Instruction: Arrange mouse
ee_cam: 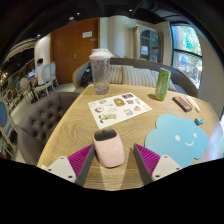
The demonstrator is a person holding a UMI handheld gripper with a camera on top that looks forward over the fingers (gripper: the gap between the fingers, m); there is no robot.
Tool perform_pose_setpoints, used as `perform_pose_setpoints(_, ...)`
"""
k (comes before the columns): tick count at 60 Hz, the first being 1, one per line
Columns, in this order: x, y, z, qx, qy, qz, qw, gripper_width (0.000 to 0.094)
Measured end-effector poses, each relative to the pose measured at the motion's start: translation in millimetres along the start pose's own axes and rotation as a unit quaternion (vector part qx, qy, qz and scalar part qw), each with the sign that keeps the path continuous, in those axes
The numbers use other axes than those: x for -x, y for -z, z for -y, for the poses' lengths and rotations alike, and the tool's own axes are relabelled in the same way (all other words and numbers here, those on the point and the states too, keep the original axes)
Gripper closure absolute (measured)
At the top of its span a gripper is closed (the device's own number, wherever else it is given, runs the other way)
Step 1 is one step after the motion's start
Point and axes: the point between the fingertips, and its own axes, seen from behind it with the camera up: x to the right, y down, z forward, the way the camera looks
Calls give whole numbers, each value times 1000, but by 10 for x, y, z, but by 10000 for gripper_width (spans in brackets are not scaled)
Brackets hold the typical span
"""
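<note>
fingers (76, 163): two, one at each side, each wedge-shaped and tapering toward its tip
pads (150, 159): magenta to purple, one on the inner face of each finger
pad surface: ribbed with fine, close-set lines running across it
pad outline: roughly triangular, broad at the base, narrow toward the tip
finger bodies: pale grey to white outside the pads, smooth and plain
base: dark, nearly black, below the fingers, no detail legible
markings, screws, cables: too small or dark to tell
</note>
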Motion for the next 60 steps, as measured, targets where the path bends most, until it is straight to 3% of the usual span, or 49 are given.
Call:
perform_pose_setpoints(7, 2, -76, 61, -13, -2, 6, 1000, 214)
perform_pose_setpoints(11, 41, -66, 53, -12, 6, 14, 1000, 384)
perform_pose_setpoints(23, 32, 2, -18, -4, 5, 2, 1000, 459)
perform_pose_setpoints(29, 95, 85, 41, 19, -24, 32, 999, 529)
perform_pose_setpoints(34, -45, 299, 401, -12, -18, 40, 999, 551)
perform_pose_setpoints(41, -747, 686, 1129, -86, -14, 2, 996, 551)
perform_pose_setpoints(47, -1565, 808, 1338, -119, -5, -32, 992, 552)
perform_pose_setpoints(60, -2467, 373, 273, -17, -9, -46, 999, 553)
